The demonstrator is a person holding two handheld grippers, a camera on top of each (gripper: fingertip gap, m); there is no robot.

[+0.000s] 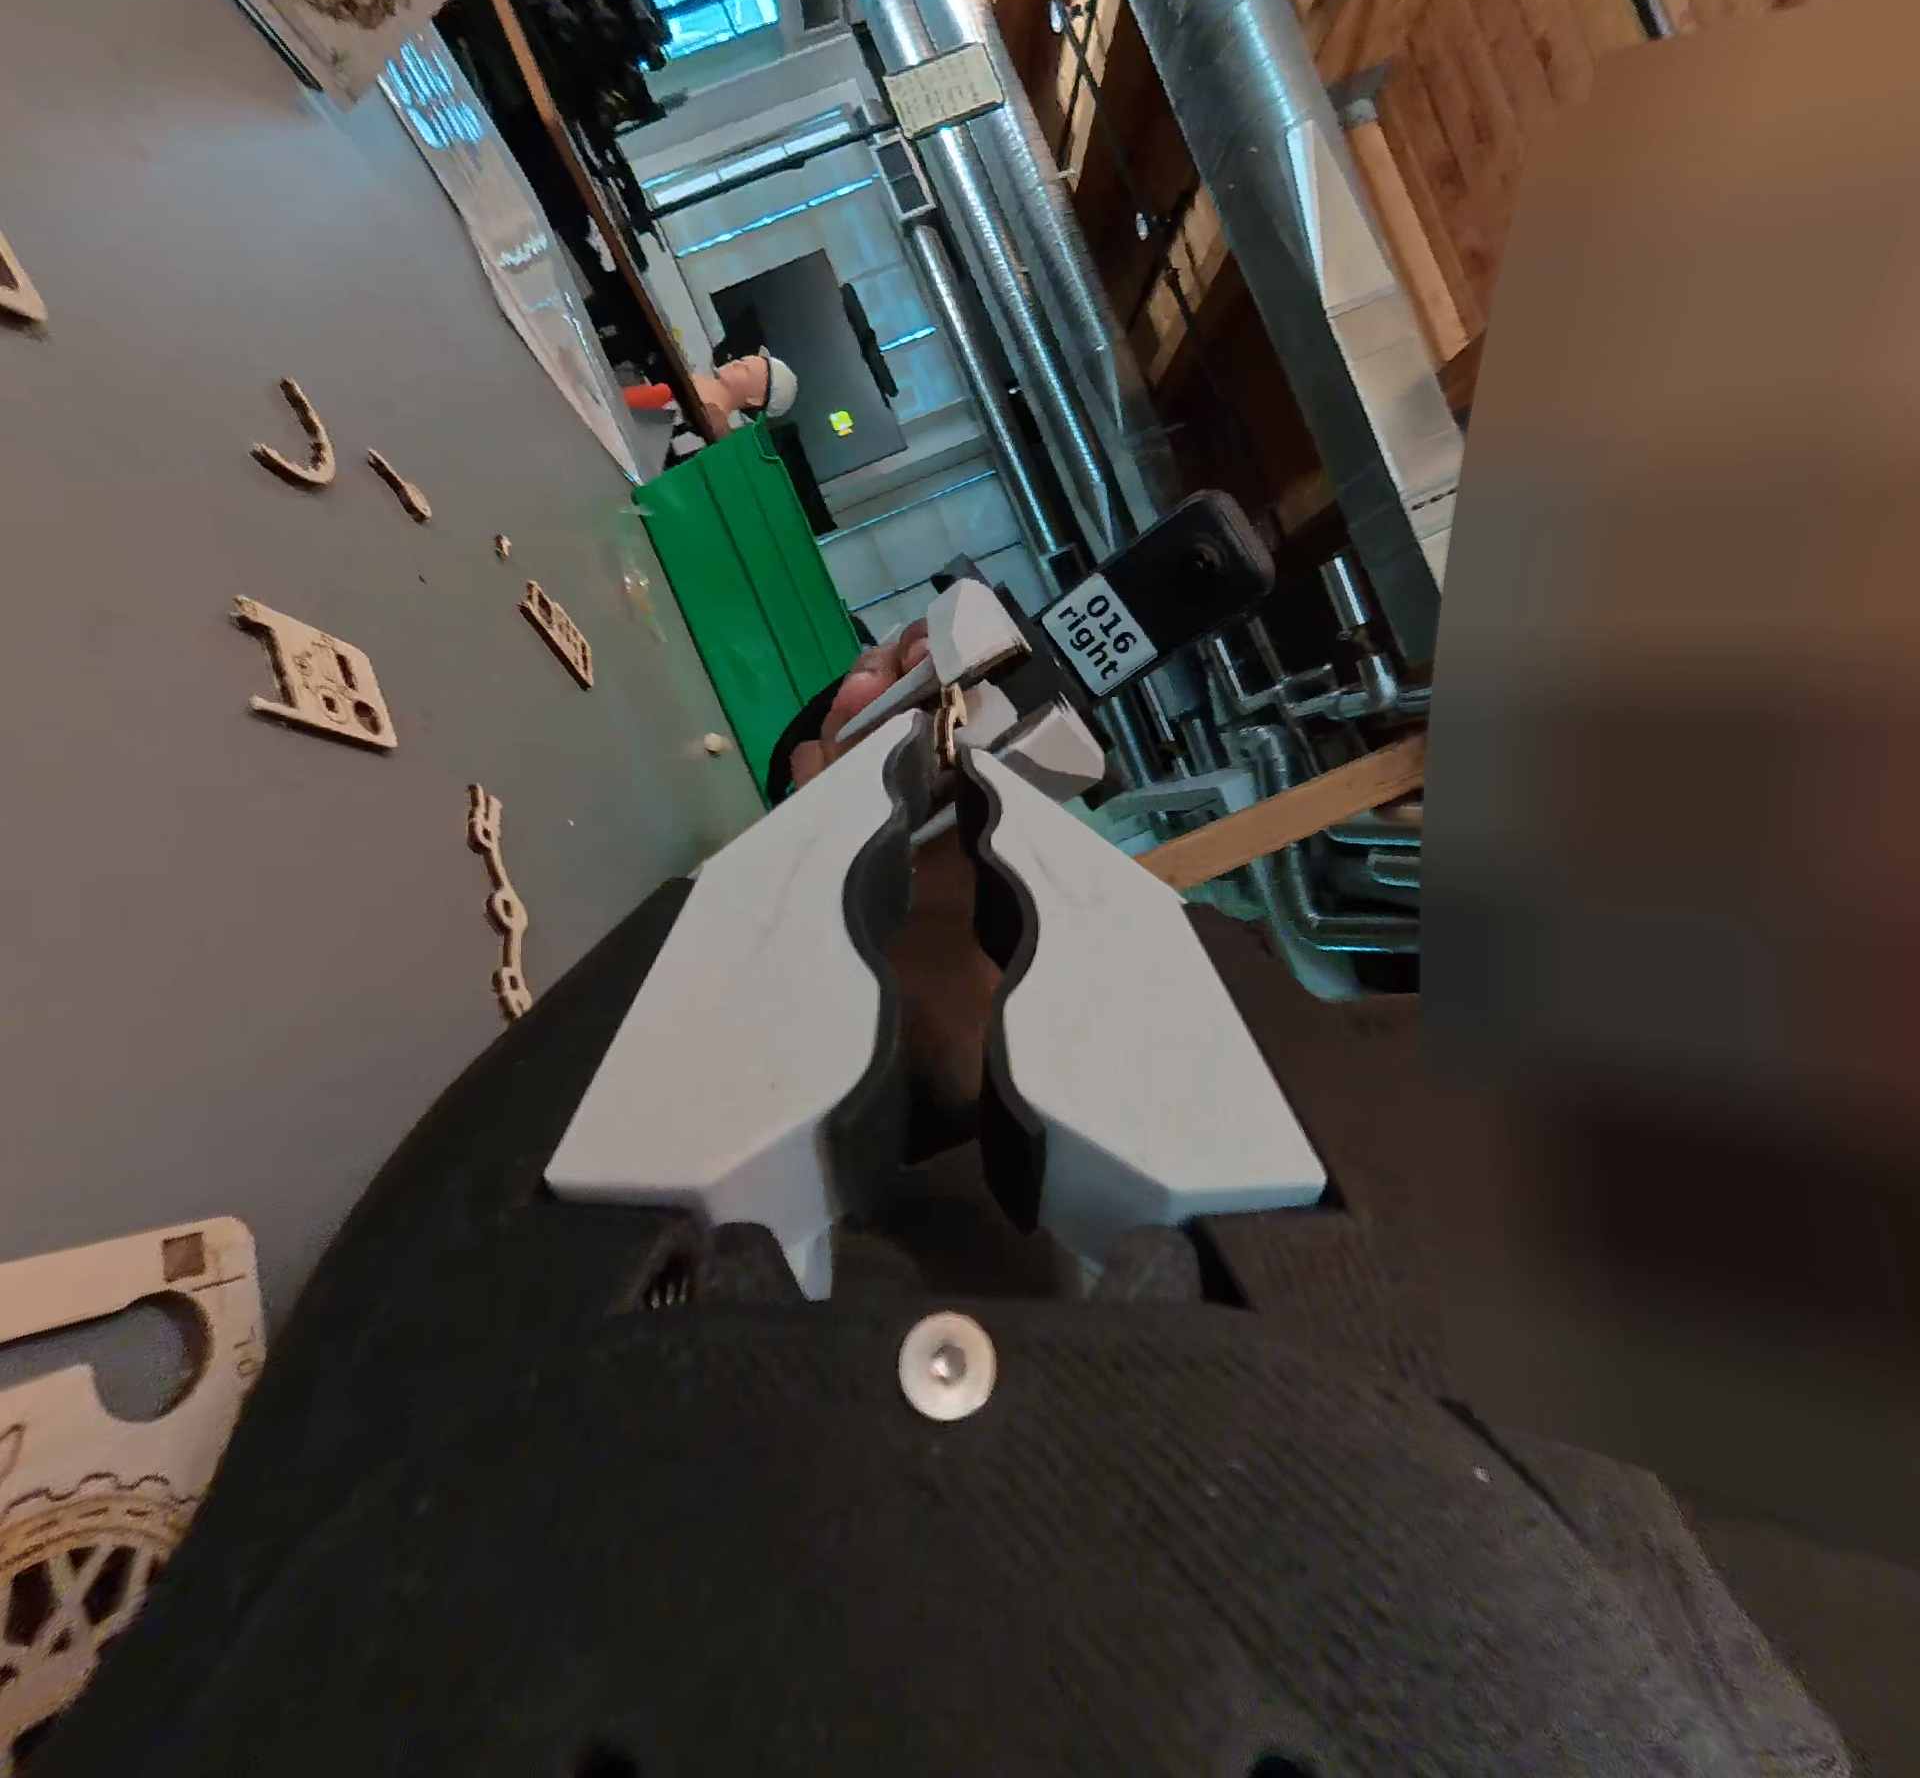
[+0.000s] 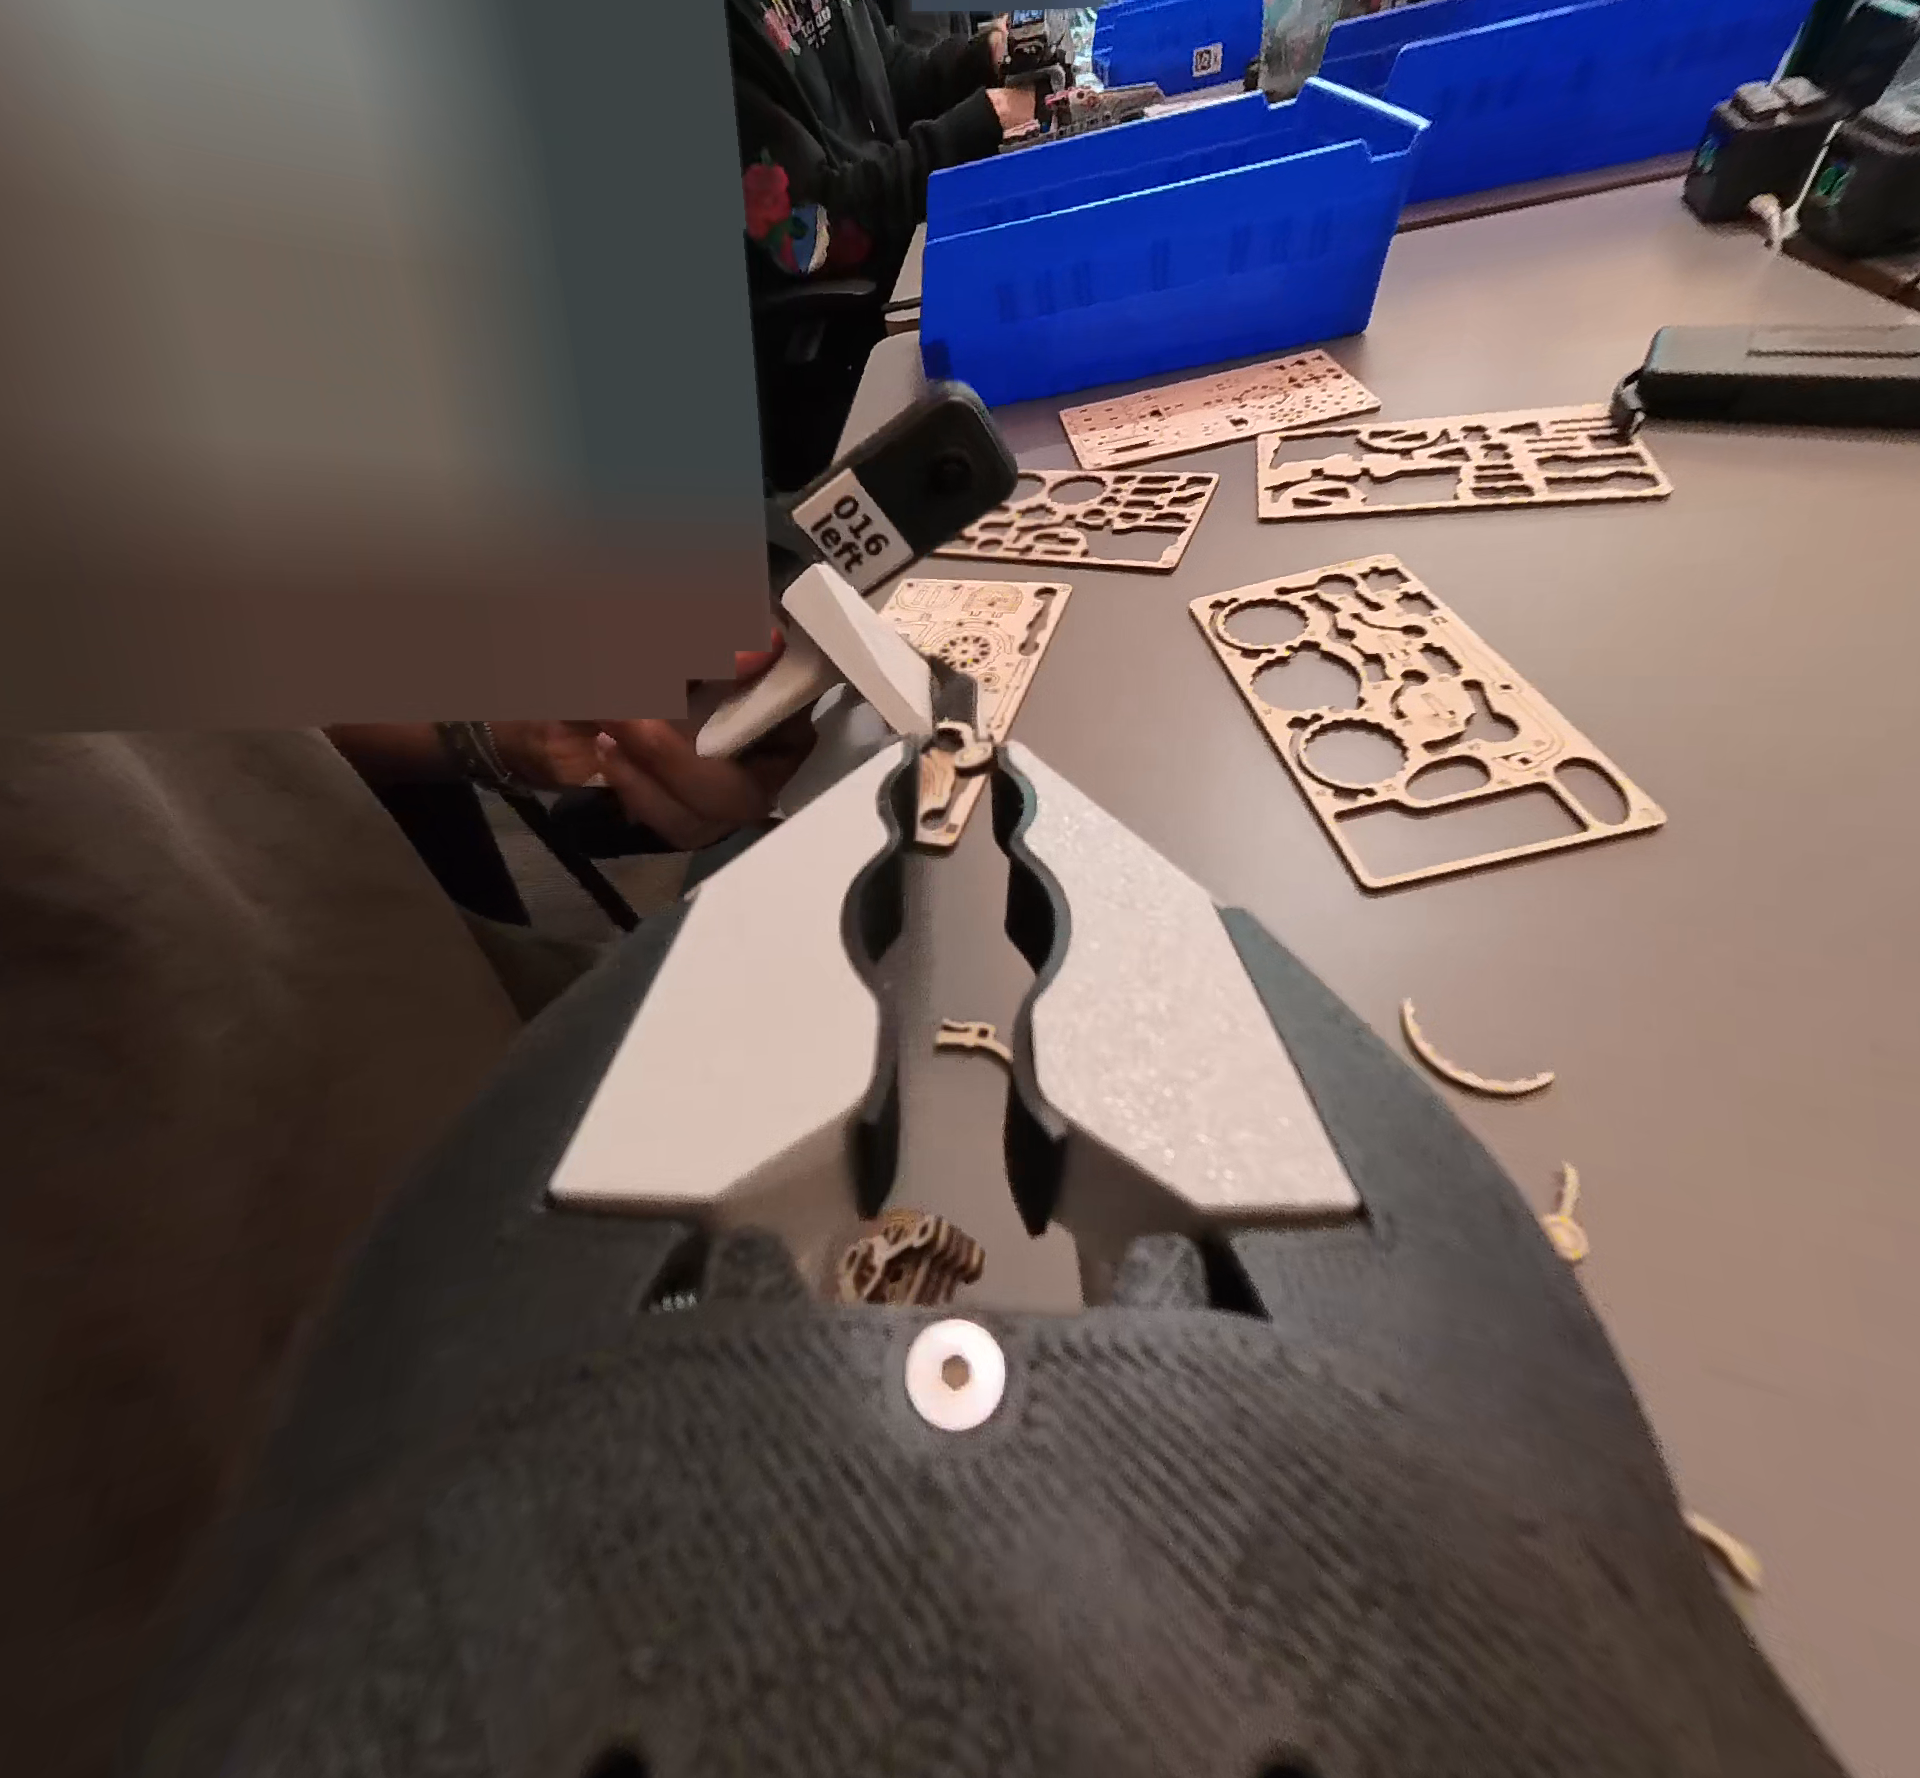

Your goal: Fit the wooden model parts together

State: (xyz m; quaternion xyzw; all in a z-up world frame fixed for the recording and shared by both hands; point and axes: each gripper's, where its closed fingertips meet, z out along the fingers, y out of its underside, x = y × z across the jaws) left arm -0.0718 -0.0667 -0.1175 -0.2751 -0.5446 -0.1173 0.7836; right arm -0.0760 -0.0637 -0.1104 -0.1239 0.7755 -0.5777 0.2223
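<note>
both grippers met tip to tip over the table, small wooden parts pinched between them.

left gripper (image 1: 943,760) is clenched on a small wooden piece (image 1: 950,715) at its tips; in the right wrist view the right gripper (image 2: 948,754) is clamped on a wooden part (image 2: 943,783) w/ a flat strip hanging down btwn the fingers. the two pieces are held touching, above the grey table (image 2: 1714,949), but the exact joint is too small to be made out. punched-out wooden sheets (image 2: 1423,720) are laid flat on the table beyond the grippers, w/ a blue bin (image 2: 1153,263) behind them. loose cut parts (image 1: 322,679) are scattered on the table near a green bin (image 1: 748,585). a curved offcut (image 2: 1470,1068) is seen beside the right gripper.
</note>
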